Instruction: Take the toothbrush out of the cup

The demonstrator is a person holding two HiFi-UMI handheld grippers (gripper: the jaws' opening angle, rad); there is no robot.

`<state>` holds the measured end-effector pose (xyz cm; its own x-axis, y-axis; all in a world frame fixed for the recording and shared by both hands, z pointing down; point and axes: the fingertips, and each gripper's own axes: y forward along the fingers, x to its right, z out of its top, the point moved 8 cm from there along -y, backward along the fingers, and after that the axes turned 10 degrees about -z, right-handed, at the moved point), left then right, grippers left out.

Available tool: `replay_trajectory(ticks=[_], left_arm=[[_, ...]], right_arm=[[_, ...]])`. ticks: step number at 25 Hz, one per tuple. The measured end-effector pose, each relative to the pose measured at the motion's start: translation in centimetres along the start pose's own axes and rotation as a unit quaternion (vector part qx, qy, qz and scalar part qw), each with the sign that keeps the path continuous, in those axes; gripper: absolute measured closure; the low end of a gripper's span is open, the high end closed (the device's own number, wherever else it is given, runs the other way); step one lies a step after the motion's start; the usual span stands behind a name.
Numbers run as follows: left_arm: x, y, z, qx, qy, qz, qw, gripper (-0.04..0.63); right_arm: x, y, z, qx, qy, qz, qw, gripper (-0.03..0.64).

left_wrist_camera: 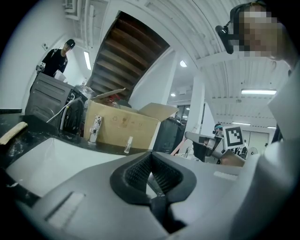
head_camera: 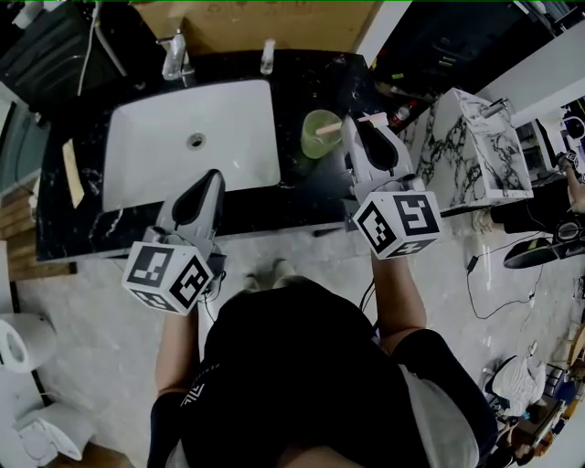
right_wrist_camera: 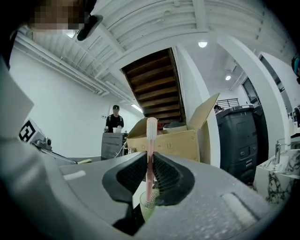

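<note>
A pink toothbrush (right_wrist_camera: pixel 151 129) stands upright between the pads of my right gripper (right_wrist_camera: pixel 150 157), which is shut on its handle. Its lower end hangs at the mouth of the pale green cup (right_wrist_camera: pixel 146 208); whether it is still inside I cannot tell. In the head view the cup (head_camera: pixel 315 142) stands on the black counter right of the sink, with the right gripper (head_camera: pixel 355 125) over it and the toothbrush (head_camera: pixel 327 129) across its rim. My left gripper (head_camera: pixel 212 178) hovers at the sink's front edge. Its jaws (left_wrist_camera: pixel 151 157) are shut with nothing in them.
A white sink basin (head_camera: pixel 192 137) is set in the black counter (head_camera: pixel 311 196), with a faucet (head_camera: pixel 174 55) and a small bottle (head_camera: pixel 267 57) behind it. A cardboard box (head_camera: pixel 247 23) stands at the back. A marble-patterned box (head_camera: pixel 475 151) is at the right. A person (left_wrist_camera: pixel 56 58) stands far off.
</note>
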<state>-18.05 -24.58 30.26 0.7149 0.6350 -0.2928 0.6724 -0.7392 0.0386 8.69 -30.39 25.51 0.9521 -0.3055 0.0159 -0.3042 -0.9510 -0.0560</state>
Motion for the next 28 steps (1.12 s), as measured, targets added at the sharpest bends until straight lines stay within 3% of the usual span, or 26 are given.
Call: replay_trajectory(ticks=[11, 28], left_arm=[[-0.2, -2.0, 0.2, 0.004, 0.001, 0.013, 0.9999, 0.589], [-1.4, -3.5, -0.7, 0.006, -0.014, 0.024, 0.9996, 0.589]], right_arm=[[-1.7, -1.4, 1.1, 0.017, 0.026, 0.02, 0.999, 0.575], [-4.0, -1.7, -2.0, -0.032, 0.054, 0.041, 0.997, 0.575]])
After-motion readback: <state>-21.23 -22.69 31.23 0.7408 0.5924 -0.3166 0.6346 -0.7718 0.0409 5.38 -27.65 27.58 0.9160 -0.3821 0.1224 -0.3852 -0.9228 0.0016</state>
